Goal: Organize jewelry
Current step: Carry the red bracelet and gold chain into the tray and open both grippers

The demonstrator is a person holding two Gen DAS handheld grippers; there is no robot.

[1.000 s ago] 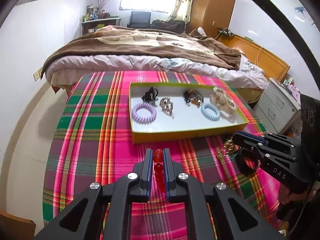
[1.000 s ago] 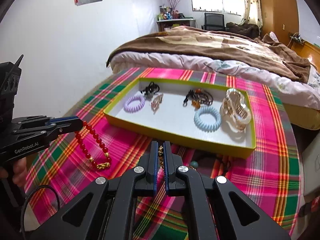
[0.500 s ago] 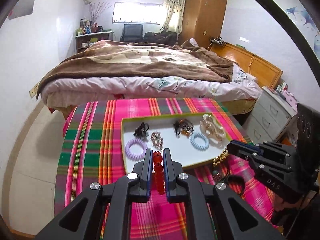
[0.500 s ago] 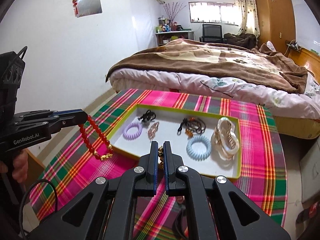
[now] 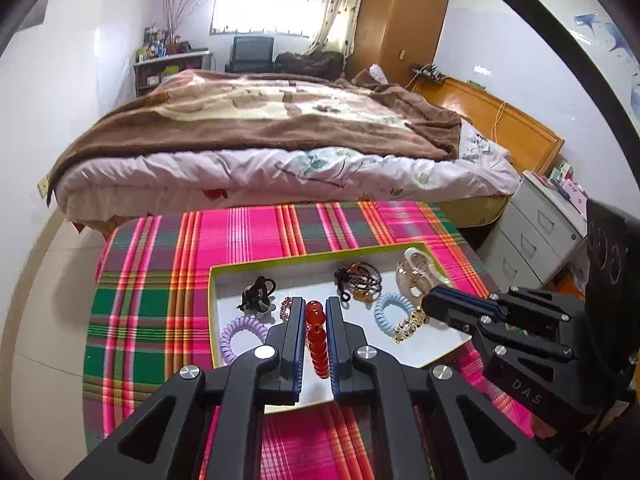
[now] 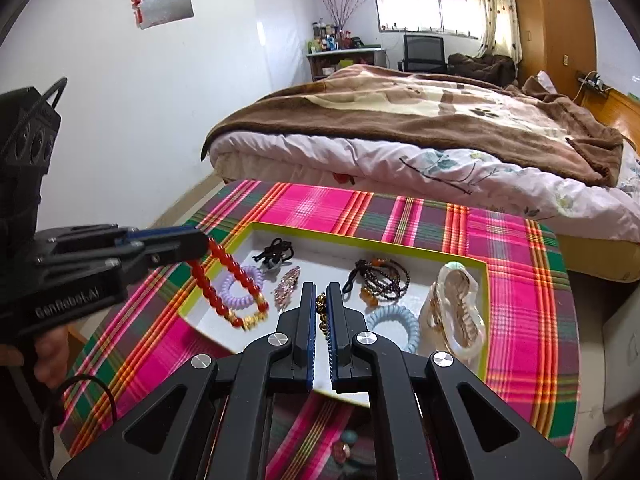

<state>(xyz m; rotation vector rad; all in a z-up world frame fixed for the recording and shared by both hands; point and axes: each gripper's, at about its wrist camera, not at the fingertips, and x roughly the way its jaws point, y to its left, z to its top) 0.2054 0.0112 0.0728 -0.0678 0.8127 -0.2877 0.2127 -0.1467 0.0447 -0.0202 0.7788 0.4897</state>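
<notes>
A white tray with a yellow-green rim (image 5: 304, 259) (image 6: 360, 241) lies on the plaid cloth. It holds a purple coil tie (image 5: 240, 332) (image 6: 240, 294), a blue coil tie (image 5: 390, 312) (image 6: 400, 326), a black tie (image 5: 256, 294), a dark bead bracelet (image 5: 360, 278) (image 6: 380, 278), a pink clip (image 6: 287, 282) and a pearly claw clip (image 5: 416, 270) (image 6: 456, 308). My left gripper (image 5: 314, 312) (image 6: 200, 244) is shut on a red bead bracelet (image 5: 317, 338) (image 6: 224, 280), hanging over the tray's left part. My right gripper (image 6: 321, 296) (image 5: 430, 306) is shut on a gold chain bracelet (image 5: 408, 324) (image 6: 321, 308) above the tray.
A bed with a brown blanket (image 5: 260, 120) stands just beyond the table. White drawers (image 5: 532, 232) stand at the right. Small beaded pieces (image 6: 344, 444) lie on the cloth near the table's front edge. The table edge drops off at left.
Both grippers have risen and moved forward from the cloth in front of the tray to above the tray, each carrying its bracelet.
</notes>
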